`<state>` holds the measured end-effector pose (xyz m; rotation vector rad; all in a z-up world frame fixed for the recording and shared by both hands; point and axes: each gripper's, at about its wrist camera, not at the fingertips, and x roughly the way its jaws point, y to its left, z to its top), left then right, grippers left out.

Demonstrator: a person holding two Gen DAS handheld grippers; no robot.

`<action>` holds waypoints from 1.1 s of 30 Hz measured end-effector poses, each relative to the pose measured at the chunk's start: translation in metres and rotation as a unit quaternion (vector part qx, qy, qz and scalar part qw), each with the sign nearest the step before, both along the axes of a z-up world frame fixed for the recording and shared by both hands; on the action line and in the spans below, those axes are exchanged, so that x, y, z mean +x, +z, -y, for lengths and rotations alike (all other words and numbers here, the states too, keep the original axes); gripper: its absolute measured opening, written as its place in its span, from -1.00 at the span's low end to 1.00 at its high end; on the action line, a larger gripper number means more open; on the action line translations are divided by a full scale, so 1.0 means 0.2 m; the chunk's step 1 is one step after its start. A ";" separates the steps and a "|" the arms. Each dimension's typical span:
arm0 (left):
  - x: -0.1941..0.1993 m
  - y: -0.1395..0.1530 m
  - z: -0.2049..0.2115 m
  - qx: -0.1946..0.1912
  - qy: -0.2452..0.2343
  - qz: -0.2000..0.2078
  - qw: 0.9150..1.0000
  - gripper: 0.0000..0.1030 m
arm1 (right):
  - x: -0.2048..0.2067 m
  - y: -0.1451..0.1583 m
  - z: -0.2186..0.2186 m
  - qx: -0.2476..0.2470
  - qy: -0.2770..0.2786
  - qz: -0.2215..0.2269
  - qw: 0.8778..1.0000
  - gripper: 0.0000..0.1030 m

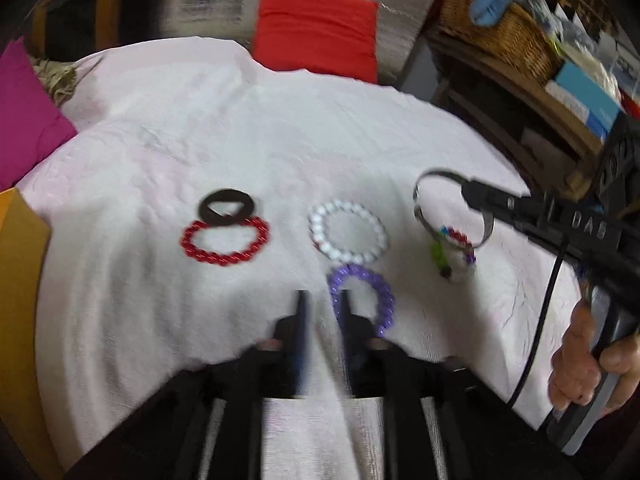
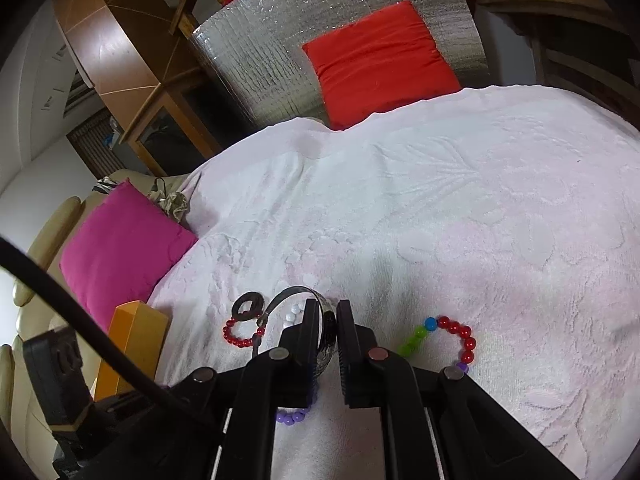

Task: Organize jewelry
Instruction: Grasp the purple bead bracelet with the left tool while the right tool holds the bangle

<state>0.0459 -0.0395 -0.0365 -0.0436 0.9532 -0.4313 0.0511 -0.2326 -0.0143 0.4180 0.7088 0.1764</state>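
Open room: the white embossed towel [image 2: 460, 208] spreads wide and bare past the jewelry; its far edge drops off in front of the red cushion [image 2: 380, 60], a magenta cushion [image 2: 120, 248] crowds the left edge.
Left row: a red bead bracelet [image 1: 225, 241] lies flat, a black ring [image 1: 226, 207] overlapping its top.
Middle: the white bead bracelet [image 1: 348, 232] sits just above the purple bead bracelet [image 1: 360, 300], nearly touching.
Right side: the multicolour bead bracelet [image 2: 444, 338] curls on the towel, glossy round beads.
Left gripper [image 1: 324, 300]: jaws parted, nothing between them, one fingertip over the purple bracelet's rim.
Right gripper [image 2: 329, 312]: clamped tight on the metal bangle [image 2: 326, 344], a thin shiny band lifted off the towel above the multicolour beads.
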 end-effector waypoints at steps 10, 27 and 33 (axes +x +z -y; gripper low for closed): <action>0.03 -0.10 0.22 0.032 -0.012 -0.008 0.999 0.13 | -0.02 -0.02 0.10 -0.002 -0.016 -0.007 1.000 -0.81; -0.06 -0.07 0.29 -0.018 -0.122 0.011 0.992 -0.33 | -0.04 -0.01 0.17 0.009 -0.030 -0.001 1.000 -0.81; 0.03 -0.14 0.22 -0.020 -0.085 -0.023 0.996 -0.34 | -0.04 -0.02 0.18 0.009 -0.035 -0.003 0.999 -0.81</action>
